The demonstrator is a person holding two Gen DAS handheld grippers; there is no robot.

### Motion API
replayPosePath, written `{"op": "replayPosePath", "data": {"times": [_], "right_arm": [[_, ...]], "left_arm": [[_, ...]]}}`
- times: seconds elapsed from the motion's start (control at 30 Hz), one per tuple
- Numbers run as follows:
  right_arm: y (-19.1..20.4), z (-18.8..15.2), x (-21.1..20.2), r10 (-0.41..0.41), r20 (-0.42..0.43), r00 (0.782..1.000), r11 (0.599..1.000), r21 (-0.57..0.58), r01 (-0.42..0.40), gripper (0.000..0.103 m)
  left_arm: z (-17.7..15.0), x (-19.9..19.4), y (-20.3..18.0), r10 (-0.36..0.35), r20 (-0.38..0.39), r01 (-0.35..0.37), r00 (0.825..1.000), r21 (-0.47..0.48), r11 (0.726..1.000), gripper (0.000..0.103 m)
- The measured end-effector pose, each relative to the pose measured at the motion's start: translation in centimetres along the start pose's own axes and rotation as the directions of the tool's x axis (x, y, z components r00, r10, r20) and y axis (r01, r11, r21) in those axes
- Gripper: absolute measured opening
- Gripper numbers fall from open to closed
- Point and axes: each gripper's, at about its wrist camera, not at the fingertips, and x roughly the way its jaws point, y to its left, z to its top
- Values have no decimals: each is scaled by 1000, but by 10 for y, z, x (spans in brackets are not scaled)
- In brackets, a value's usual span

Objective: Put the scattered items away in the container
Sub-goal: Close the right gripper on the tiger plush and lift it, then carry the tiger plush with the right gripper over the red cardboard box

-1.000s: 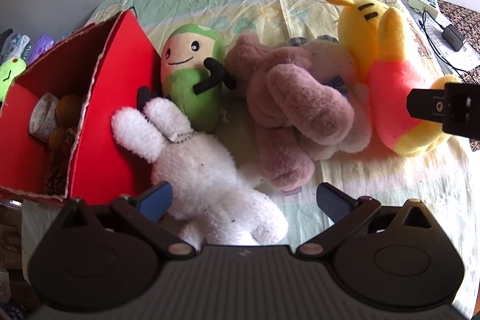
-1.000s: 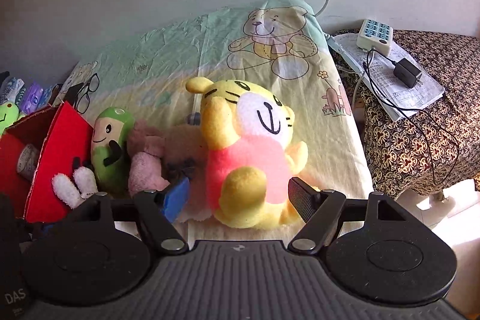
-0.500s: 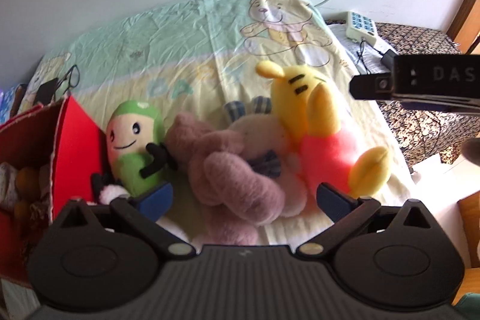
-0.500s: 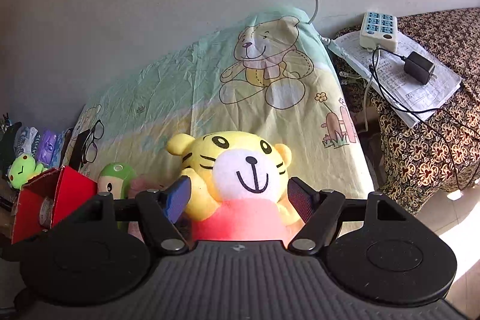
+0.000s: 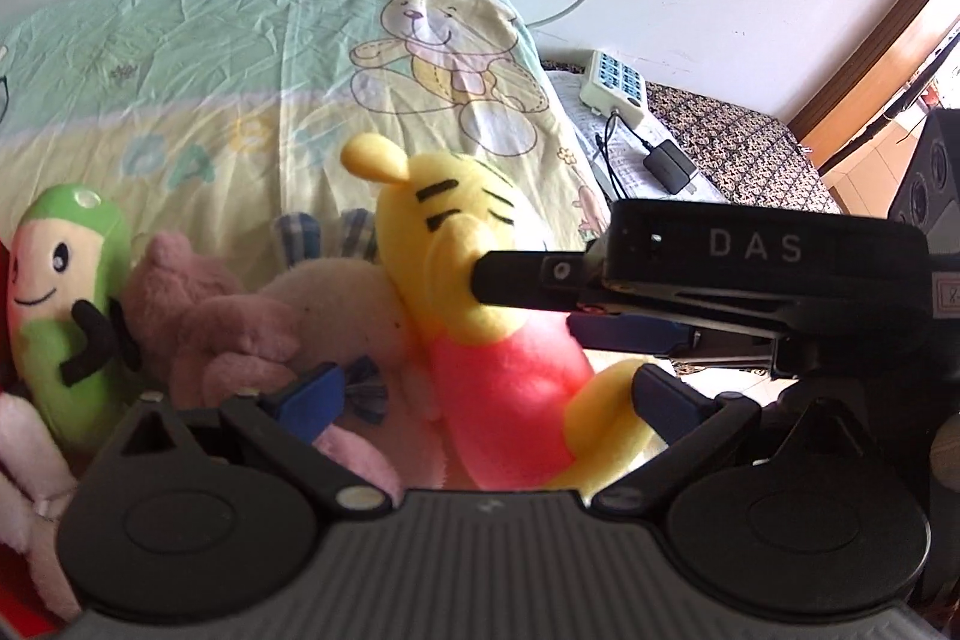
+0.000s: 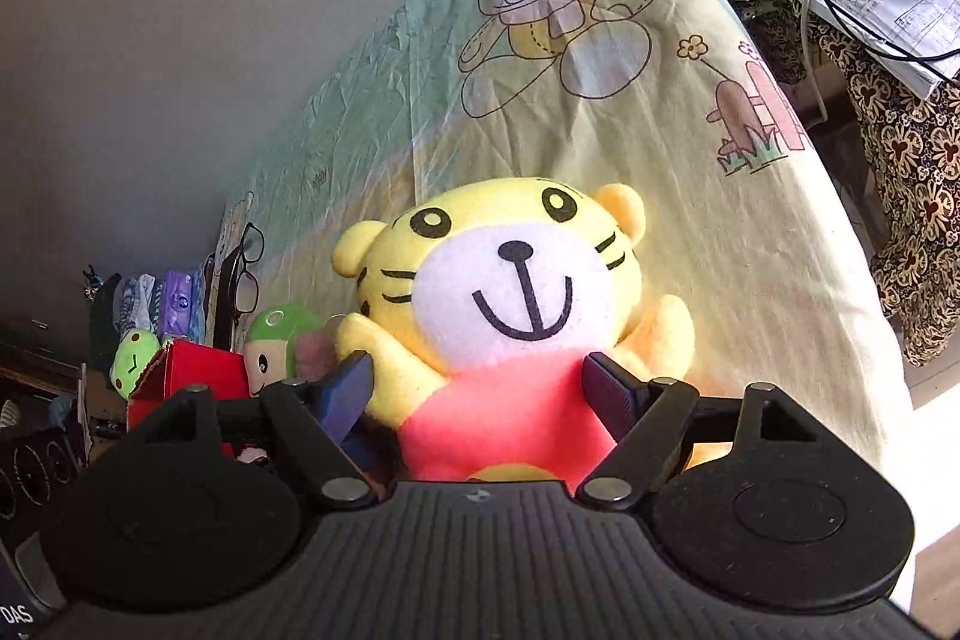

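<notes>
A yellow tiger plush (image 6: 510, 292) in a pink shirt sits on the bear-print sheet. My right gripper (image 6: 480, 388) straddles its pink body with the jaws opening, and the pads do not visibly press on it. In the left wrist view the right gripper (image 5: 528, 310) reaches in from the right across the tiger plush (image 5: 504, 388). My left gripper (image 5: 486, 400) stands open, with the tiger's body and a pink bear plush (image 5: 288, 316) between its fingers. A green plush (image 5: 66, 292) and a white bunny (image 5: 24, 436) lie further left. The red box (image 6: 192, 370) stands at the left.
Glasses (image 6: 243, 274) and packets lie near the wall behind the box, with a small green frog toy (image 6: 135, 358). A power strip (image 5: 615, 85), a charger (image 5: 669, 166) and papers sit on the patterned cloth right of the bed. The bed's edge runs down the right.
The left view has swung right, from the bunny and the red box to the tiger. My right gripper has come down and rolled over the tiger, and its jaws now stand wider around the body.
</notes>
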Motion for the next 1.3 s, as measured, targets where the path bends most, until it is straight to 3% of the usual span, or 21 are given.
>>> {"op": "replayPosePath", "data": {"times": [0.13, 0.33, 0.6, 0.93, 1.07, 1.3], "right_arm": [[-9, 2, 0, 58, -6, 998, 998, 27, -58, 79], [-22, 0, -12, 135, -2, 991, 989, 60, -135, 68], [-11, -13, -37, 202, 13, 979, 978, 53, -203, 67], [66, -26, -74, 279, 92, 956, 953, -147, -264, 67], [106, -34, -69, 329, 101, 939, 931, -201, -304, 67], [189, -57, -33, 401, 99, 911, 893, -266, -364, 67]], "left_arm": [[7, 21, 6, -68, -37, 65, 997, -69, 996, 101], [10, 29, -5, -119, -38, 118, 992, -39, 992, 98], [0, 10, -22, -125, -10, 125, 992, 35, 991, 98], [-11, -74, -33, -161, 157, 145, 974, 109, 983, 98], [-12, -113, -13, -163, 227, 149, 960, 81, 986, 99], [-20, -182, 33, -123, 357, 95, 926, 94, 991, 99]]}}
